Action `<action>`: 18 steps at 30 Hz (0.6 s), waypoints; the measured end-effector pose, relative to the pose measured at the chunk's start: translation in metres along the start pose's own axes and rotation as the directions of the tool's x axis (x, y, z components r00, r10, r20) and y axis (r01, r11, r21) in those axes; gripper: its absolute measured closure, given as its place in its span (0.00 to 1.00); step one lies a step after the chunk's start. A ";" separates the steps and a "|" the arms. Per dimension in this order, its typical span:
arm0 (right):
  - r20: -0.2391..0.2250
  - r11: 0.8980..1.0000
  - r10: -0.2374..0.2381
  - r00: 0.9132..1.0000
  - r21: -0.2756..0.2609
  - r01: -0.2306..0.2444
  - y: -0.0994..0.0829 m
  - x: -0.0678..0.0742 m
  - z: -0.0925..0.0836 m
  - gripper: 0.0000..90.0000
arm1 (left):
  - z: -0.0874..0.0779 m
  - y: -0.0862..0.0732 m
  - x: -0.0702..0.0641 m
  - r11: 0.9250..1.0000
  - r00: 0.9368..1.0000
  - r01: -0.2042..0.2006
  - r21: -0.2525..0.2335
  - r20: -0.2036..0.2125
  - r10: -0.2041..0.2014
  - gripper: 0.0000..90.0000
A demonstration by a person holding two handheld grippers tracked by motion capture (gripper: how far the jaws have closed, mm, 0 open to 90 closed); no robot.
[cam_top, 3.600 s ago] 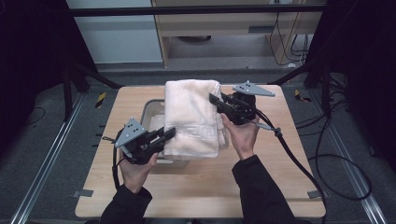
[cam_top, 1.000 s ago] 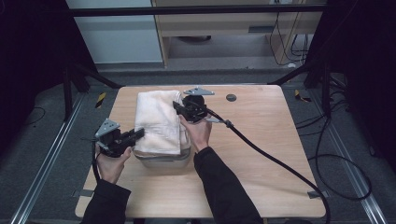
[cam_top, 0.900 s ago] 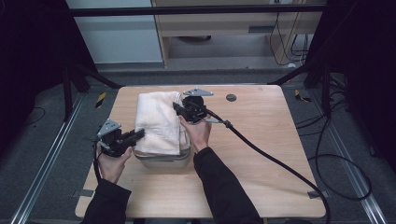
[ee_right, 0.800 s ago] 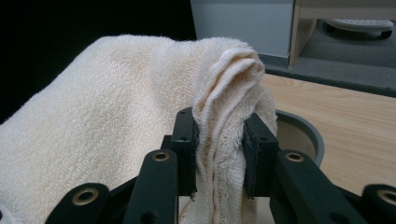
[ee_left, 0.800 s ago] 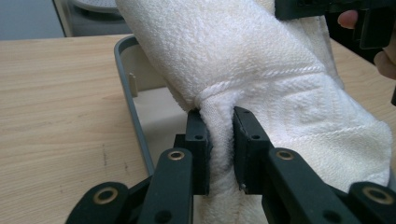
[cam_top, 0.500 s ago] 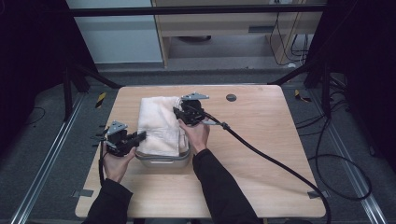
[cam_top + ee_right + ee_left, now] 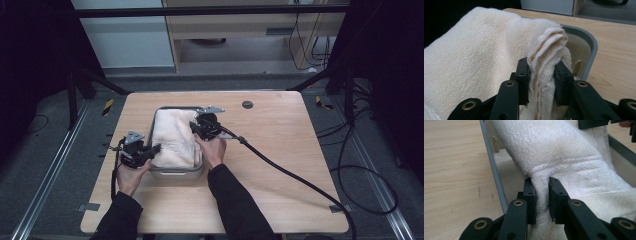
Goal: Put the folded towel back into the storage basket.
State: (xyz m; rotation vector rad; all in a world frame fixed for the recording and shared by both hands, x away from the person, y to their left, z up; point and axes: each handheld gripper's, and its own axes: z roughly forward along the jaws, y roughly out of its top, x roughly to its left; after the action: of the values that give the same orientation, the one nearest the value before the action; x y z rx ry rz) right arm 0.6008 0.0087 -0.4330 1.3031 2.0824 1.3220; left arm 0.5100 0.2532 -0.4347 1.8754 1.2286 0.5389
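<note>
- My left tool [image 7: 150,149] sits at the lower left of the bin in the high view. Its jaws are clamped on a fold at the near end of the towel [image 7: 173,138], and in the left gripper view the terry bunches between the two pads [image 7: 530,195].
- Against the frames from a second ago, that left tool has come down and in towards the bin [image 7: 176,173]; earlier still, the towel hung raised above the bin between both tools.
- The towel now lies mostly inside the grey bin, centre-left of the frame on the tabletop [image 7: 280,150]. I judge the lowering nearly done, with only the release left for both tools.
- My right tool [image 7: 196,126] is at the bin's upper right corner. It pinches several layers of the towel's edge, which the right gripper view shows gathered between its pads [image 7: 560,75], with the bin's rounded rim just behind.
- It too has sunk since a second ago, so the towel's far end now rests at rim level instead of above it.
- Count, left to right: one left tool, one towel, one bin, one right tool, one small dark round disc [image 7: 247,104] on the tabletop towards the upper right, well apart from the bin.
- One black cable [image 7: 300,175] trails from the right tool towards the lower right.
</note>
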 end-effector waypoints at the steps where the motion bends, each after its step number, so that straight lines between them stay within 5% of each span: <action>1: 0.002 1.000 -0.003 1.000 0.002 0.003 0.000 0.000 0.000 0.78 | 0.000 0.000 -0.001 1.000 1.000 -0.001 0.000 0.000 0.001 0.86; 6: 0.005 1.000 -0.006 1.000 0.003 0.006 -0.001 0.000 0.000 0.77 | 0.000 0.000 -0.001 1.000 1.000 0.015 0.008 -0.010 -0.015 0.81; 9: 0.007 1.000 -0.011 1.000 0.003 0.011 -0.002 0.001 0.001 0.77 | -0.001 0.000 -0.002 1.000 0.999 0.010 0.019 -0.049 -0.009 0.68; 13: 0.001 0.998 -0.041 0.999 0.049 0.041 -0.006 -0.001 0.007 0.70 | -0.001 -0.001 -0.003 1.000 0.999 0.018 -0.001 -0.040 -0.018 0.63; 18: 0.010 0.993 -0.116 0.993 0.040 0.115 -0.004 -0.001 0.004 0.57 | -0.005 0.001 -0.005 1.000 0.999 0.003 -0.021 -0.031 -0.004 0.59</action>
State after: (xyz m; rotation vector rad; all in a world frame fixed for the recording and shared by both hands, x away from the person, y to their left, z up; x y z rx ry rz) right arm 0.6017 0.0096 -0.4383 1.1835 2.1505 1.2275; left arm 0.5045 0.2511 -0.4307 1.8533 1.2418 0.5794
